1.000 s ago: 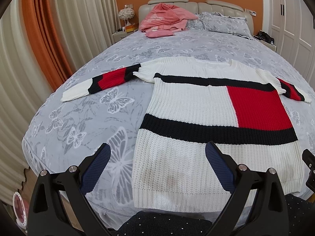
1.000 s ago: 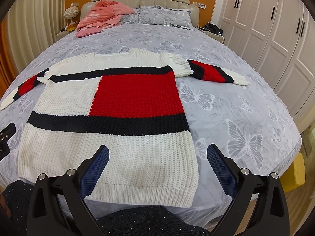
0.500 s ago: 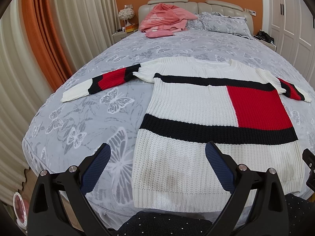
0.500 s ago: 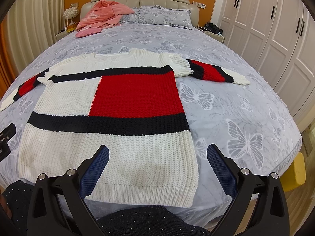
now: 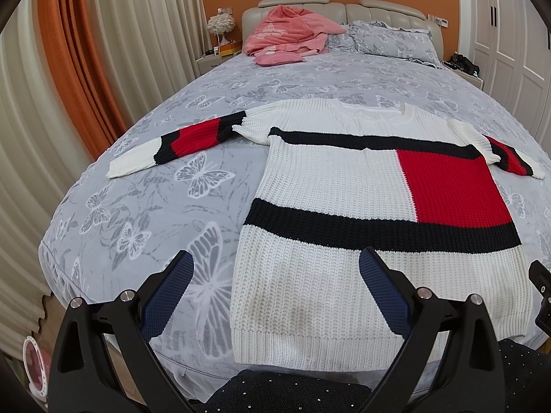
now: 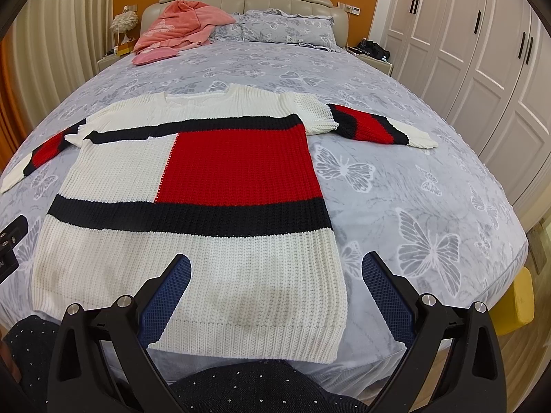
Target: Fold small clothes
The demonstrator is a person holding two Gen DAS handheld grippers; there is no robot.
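Sweater (image 5: 344, 206) flat on butterfly-print bed (image 5: 155, 206), wardrobe (image 6: 482, 69) beside.

Both wrist views from bed (image 5: 137, 206) foot, facing headboard (image 6: 255, 0); sweater (image 5: 327, 189) shared — near

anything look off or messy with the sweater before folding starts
The sweater lies flat on the bed, sleeves spread out. One oddity: faint yellowish-grey patches on the white panel just above the hem, seen from both wrist cameras; stain or shadow, I cannot tell. No tear or bunching shows.
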